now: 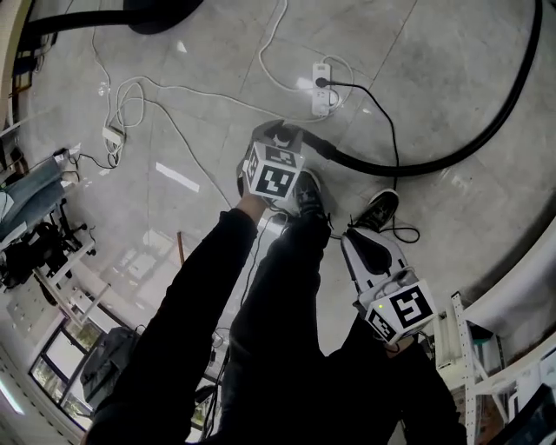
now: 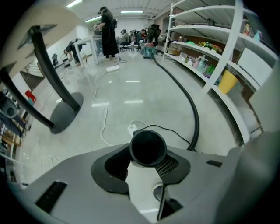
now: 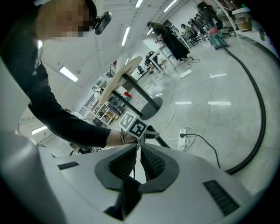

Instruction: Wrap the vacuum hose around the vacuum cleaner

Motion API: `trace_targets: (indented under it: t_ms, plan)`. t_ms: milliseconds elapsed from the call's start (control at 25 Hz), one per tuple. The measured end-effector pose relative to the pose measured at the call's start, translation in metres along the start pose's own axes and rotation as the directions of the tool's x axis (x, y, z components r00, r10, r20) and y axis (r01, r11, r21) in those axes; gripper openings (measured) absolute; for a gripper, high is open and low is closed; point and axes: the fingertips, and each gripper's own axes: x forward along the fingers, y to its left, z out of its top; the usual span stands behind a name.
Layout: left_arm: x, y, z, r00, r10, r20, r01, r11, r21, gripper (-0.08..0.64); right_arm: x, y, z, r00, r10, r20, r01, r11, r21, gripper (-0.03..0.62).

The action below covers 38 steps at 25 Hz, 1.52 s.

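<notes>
Vacuum hose (image 1: 417, 167): long, bendy but springy (probably light, prone to uncoil). Left gripper (image 2: 146, 157) jaws clamp its open end; right gripper (image 3: 139, 158) jaws closed, empty.

The pale grey floor (image 1: 452, 69), glossy and crossed by thin joint lines, carries a long black hose (image 1: 408, 168) lying in a wide curve. Near it lies a white power strip (image 1: 321, 94) with loose white cables (image 1: 130, 96) trailing left. What seems a round dark stand base (image 1: 161, 16) sits farther off.
</notes>
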Motion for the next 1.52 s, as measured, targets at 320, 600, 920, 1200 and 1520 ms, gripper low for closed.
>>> trace_targets:
  t_ms: [320, 600, 920, 1200, 1520]
  plan:
    - [-0.233, -0.060, 0.097, 0.987, 0.072, 0.142, -0.104, 0.966, 0.235, 0.163, -0.089, 0.093, 0.078, 0.997, -0.070, -0.031, 0.068, 0.997, -0.047, 0.041]
    - [-0.437, -0.123, 0.205, 0.944, 0.092, 0.318, -0.228, 0.877, 0.422, 0.163, -0.148, 0.144, 0.201, 0.995, -0.101, 0.024, 0.104, 0.970, -0.222, 0.104]
    - [-0.596, -0.208, 0.281, 0.893, 0.052, 0.447, -0.294, 0.820, 0.492, 0.163, -0.170, 0.166, 0.273, 0.970, -0.236, 0.063, 0.233, 0.818, -0.526, 0.273]
    - [-0.670, -0.261, 0.324, 0.851, 0.014, 0.526, -0.349, 0.763, 0.544, 0.164, -0.210, 0.180, 0.333, 0.922, -0.322, 0.216, 0.386, 0.694, -0.608, 0.272]
    - [-0.683, -0.339, 0.334, 0.890, -0.305, 0.339, 0.010, 0.756, 0.654, 0.253, -0.266, 0.162, 0.337, 0.942, -0.239, 0.236, 0.335, 0.709, -0.620, 0.178]
